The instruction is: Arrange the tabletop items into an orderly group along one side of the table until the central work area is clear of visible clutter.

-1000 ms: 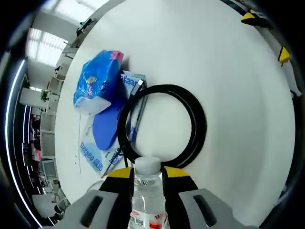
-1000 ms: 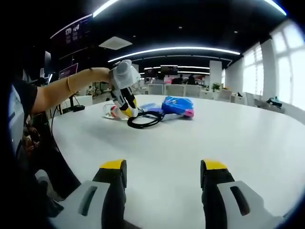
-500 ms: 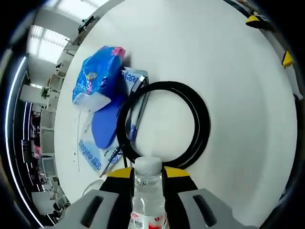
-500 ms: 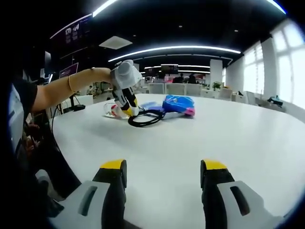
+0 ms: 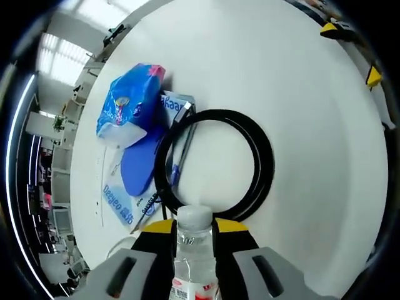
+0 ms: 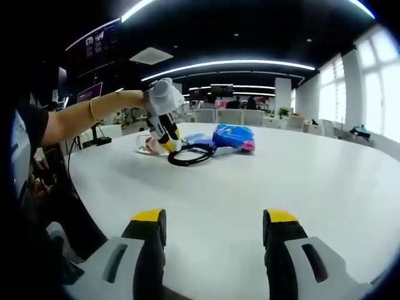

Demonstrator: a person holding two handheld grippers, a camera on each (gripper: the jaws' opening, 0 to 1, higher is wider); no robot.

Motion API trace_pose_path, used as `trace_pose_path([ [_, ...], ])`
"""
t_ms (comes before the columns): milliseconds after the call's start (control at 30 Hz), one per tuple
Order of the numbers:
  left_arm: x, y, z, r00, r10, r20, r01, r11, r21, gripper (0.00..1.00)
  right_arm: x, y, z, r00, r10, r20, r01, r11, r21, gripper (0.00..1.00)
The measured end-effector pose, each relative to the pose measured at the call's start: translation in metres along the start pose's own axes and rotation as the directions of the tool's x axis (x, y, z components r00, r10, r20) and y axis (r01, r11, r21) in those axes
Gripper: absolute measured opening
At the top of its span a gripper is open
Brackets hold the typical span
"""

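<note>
Left gripper [image 5: 192, 234] pinches clear plastic water bottle [image 5: 192, 250] beside coiled black cable [image 5: 215, 165], unchanged; white table [image 6: 300, 175] open rightward. Right gripper [image 6: 214, 231] spread.

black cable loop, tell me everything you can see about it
The black cable loop is a thin, rubbery-looking cord coiled into a near-round ring of a few stacked turns, lying flat on the white table. Its far-left side overlaps a pen and a dark blue flat piece, close to the blue packet. Its near edge sits just ahead of the water bottle clamped in the left gripper. In the right gripper view it lies beside that gripper.
</note>
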State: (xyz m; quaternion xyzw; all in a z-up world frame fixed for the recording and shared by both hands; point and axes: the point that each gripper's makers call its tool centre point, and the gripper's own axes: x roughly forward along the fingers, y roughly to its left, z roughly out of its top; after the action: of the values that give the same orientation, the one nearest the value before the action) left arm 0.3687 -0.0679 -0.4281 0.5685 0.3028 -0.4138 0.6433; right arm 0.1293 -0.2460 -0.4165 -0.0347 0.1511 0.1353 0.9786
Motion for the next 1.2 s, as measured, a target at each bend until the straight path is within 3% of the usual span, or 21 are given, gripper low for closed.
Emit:
trace_pose_path([
  [367, -0.02, 0.002, 0.002, 0.998, -0.004, 0.064, 0.006, 1.0, -0.03, 0.2, 0.003, 0.006, 0.005, 1.0, 0.014, 0.005, -0.014, 1.0, -0.011, 0.6],
  [933, -0.059, 0.016, -0.008, 0.982, 0.023, 0.188, 0.001, 0.992, -0.127, 0.2, 0.001, 0.015, 0.01, 1.0, 0.016, 0.006, -0.016, 0.999, -0.032, 0.6],
  [1033, -0.071, 0.021, -0.009, 0.972, 0.045, 0.231, -0.005, 0.986, -0.167, 0.18, 0.001, 0.017, 0.011, 1.0, 0.017, 0.005, -0.017, 0.999, -0.036, 0.6],
  [1067, -0.074, 0.023, -0.008, 0.968, 0.052, 0.246, -0.008, 0.984, -0.178, 0.0, 0.001, 0.017, 0.012, 1.0, 0.016, 0.005, -0.016, 0.999, -0.038, 0.6],
  [1100, -0.077, 0.024, -0.007, 0.964, 0.06, 0.26, -0.01, 0.982, -0.19, 0.0, 0.001, 0.018, 0.012, 1.0, 0.016, 0.004, -0.016, 0.999, -0.039, 0.6],
  [1133, -0.092, 0.04, 0.002, 0.927, 0.129, 0.351, -0.055, 0.975, -0.213, 0.0, 0.001, 0.019, 0.013, 1.0, 0.017, 0.005, -0.017, 0.999, -0.042, 0.6],
  [1167, -0.099, 0.042, 0.004, 0.915, 0.133, 0.382, -0.046, 0.972, -0.228, 0.0, 0.001, 0.02, 0.014, 1.0, 0.017, 0.005, -0.017, 0.999, -0.042, 0.6],
  [1200, -0.096, 0.039, 0.003, 0.915, 0.112, 0.387, -0.02, 0.972, -0.236, 0.0, 0.003, 0.023, 0.021, 0.999, 0.024, 0.031, -0.023, 0.999, -0.046, 0.61],
])
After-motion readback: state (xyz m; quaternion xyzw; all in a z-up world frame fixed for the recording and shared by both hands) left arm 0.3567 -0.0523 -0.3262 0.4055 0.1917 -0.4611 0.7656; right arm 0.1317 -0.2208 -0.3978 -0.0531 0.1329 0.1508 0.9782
